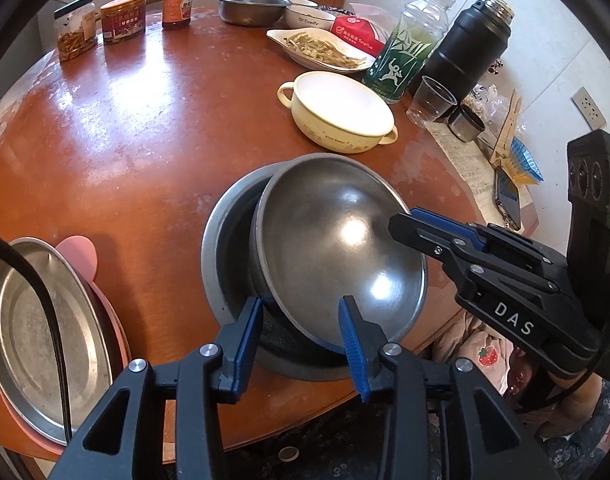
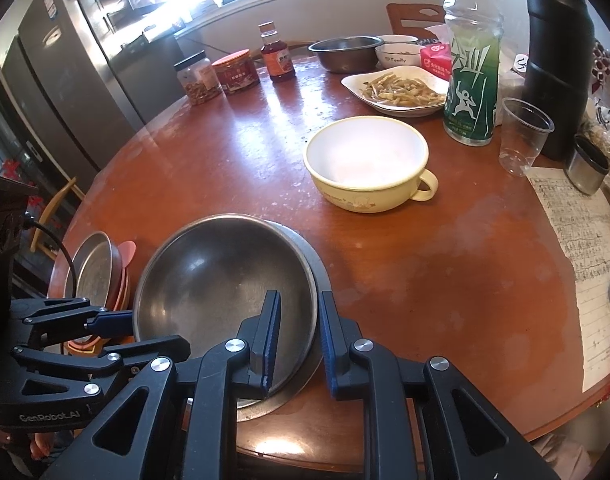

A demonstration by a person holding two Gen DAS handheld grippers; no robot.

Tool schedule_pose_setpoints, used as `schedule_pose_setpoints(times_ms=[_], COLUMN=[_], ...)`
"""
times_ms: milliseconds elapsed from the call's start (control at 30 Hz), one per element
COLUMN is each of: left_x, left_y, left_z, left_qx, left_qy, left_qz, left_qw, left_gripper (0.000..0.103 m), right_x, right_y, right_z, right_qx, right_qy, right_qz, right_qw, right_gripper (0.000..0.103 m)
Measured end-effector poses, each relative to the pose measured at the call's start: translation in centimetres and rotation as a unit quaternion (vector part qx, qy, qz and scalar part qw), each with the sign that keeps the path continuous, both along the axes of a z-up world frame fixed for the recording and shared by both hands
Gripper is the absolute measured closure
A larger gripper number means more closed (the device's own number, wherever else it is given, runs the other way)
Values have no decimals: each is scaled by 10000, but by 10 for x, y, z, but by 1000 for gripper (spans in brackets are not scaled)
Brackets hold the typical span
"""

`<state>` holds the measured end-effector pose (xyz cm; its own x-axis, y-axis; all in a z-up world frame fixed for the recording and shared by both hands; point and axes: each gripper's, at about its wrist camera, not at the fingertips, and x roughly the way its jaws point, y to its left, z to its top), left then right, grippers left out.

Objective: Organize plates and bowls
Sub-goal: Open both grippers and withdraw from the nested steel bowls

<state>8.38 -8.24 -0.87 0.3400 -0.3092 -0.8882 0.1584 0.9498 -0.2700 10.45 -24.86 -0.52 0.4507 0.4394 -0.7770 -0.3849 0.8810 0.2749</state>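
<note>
You've got the steel bowl [image 1: 337, 248] sitting tilted inside the bigger steel basin [image 1: 225, 248] near the bench [image 1: 145, 128] edge, not nested flat yet. Left gripper [image 1: 301, 336]: fingers spread, straddling the bowl's near rim, not pinching. Right gripper [image 2: 297, 340]: fingers apart w/ the rim between them, gap visible. Steel plate [image 1: 37, 332] already stacked on pink plates [image 1: 79, 250] at left. Still loose, by my read: yellow two-handled bowl [image 2: 365, 164], far steel bowl [image 2: 345, 54], white bowls behind it.
</note>
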Motion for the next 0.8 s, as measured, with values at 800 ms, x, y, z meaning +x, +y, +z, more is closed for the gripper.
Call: schedule_pose_setpoints(times_ms=[800], left_x=[-16], left_y=[-3], left_z=[35], left_qx=[176], left_qy=[-652], left_qz=[-159], left_qw=[9976], left_gripper=[57], right_x=[1], right_y=[-6], right_z=[8], right_qx=[204], right_qy=[-44], right_qz=[-73], right_qw=[9998], right_gripper=[69])
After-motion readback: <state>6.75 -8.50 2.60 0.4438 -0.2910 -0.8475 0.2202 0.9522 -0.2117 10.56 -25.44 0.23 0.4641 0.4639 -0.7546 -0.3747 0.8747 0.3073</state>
